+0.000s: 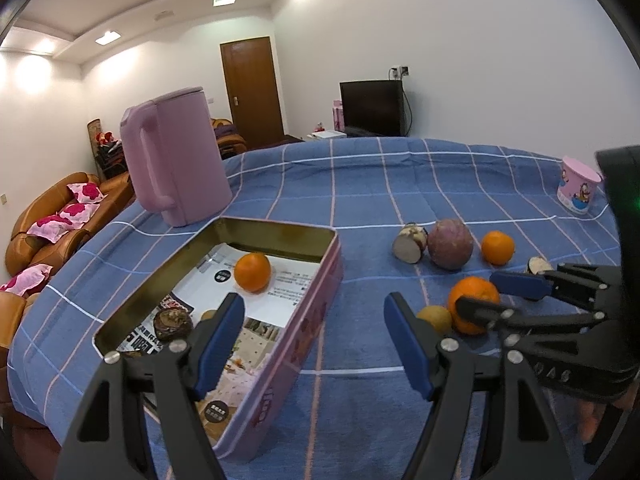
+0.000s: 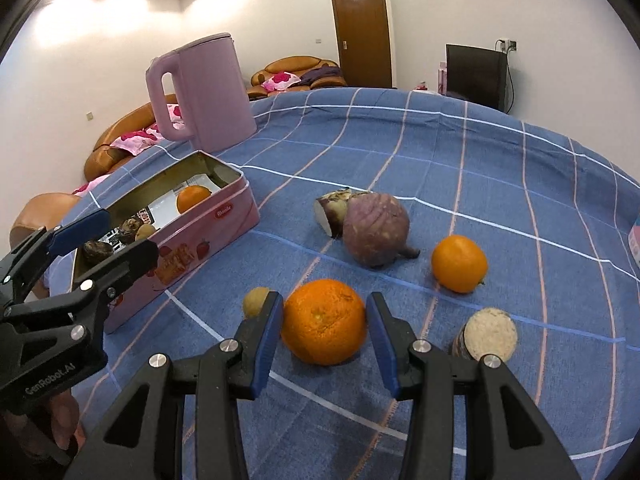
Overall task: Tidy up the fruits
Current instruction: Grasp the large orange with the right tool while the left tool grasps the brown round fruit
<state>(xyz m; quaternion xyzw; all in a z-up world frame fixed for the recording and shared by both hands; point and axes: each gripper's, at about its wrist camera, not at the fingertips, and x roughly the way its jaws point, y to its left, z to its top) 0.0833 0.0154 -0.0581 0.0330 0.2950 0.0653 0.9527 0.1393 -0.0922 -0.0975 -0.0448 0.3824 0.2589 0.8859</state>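
Right gripper (image 2: pixel 324 322) brackets the large orange (image 2: pixel 323 321) mid-tablecloth (image 2: pixel 500 168), pads at its flanks though firm contact cannot be confirmed; a shallow, off-centre pinch risks it rolling into the small brown fruit (image 2: pixel 256 301); left gripper (image 1: pixel 314 344) spread, empty.

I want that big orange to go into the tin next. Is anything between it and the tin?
Nothing visible blocks it. The big orange sits between the right gripper fingers; only bare cloth lies toward the tin. A small brown fruit lies just beside it.
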